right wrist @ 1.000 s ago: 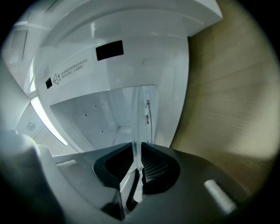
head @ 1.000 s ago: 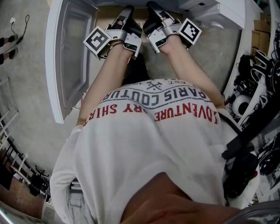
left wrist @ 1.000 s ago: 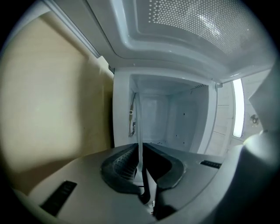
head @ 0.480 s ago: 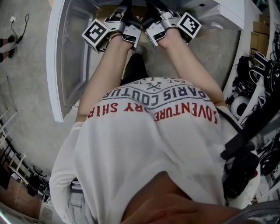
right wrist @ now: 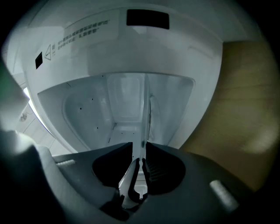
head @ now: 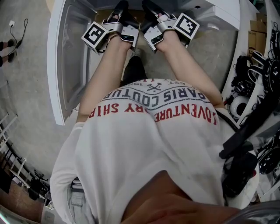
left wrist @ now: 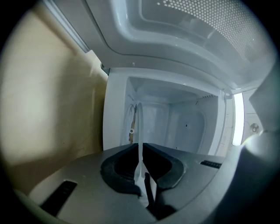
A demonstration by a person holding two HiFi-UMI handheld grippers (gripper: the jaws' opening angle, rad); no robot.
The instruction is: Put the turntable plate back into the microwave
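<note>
Shift since a moment ago: left claw (head: 121,9) and right claw (head: 148,8) are sitting higher in the head view, pushing further toward the microwave (head: 218,11), with the arms stretching out more.
Microwave: standing white at the top edge of the head view, its cavity (right wrist: 118,109) gaping pale and bare straight ahead of both claws.
Door (head: 65,65): hanging wide open on the person's left, well apart from the arms.
Turntable plate (left wrist: 140,131): hanging in the air between the two claws at the front edge of the cavity, not yet lying on its floor. Each gripper view is showing it only edge-on, as a thin clear line running away from the jaws.
Left claw: jaws pinching together on the plate's rim.
Right claw: jaws likewise clamping the rim, on the opposite side.
Handling: it is looking like clear glass, so I am judging it stiff, fairly heavy for its thinness, slick against the pads, and likely to chip or crack on a knock against the cavity's edge.
Hold: the rim on two opposite sides is seeming the right place, as it is being held now. Both pinches are needing to be level, since a tilt could let it slide.
Seating: the hub on the cavity floor is not showing clearly, so centring is going to need care.
</note>
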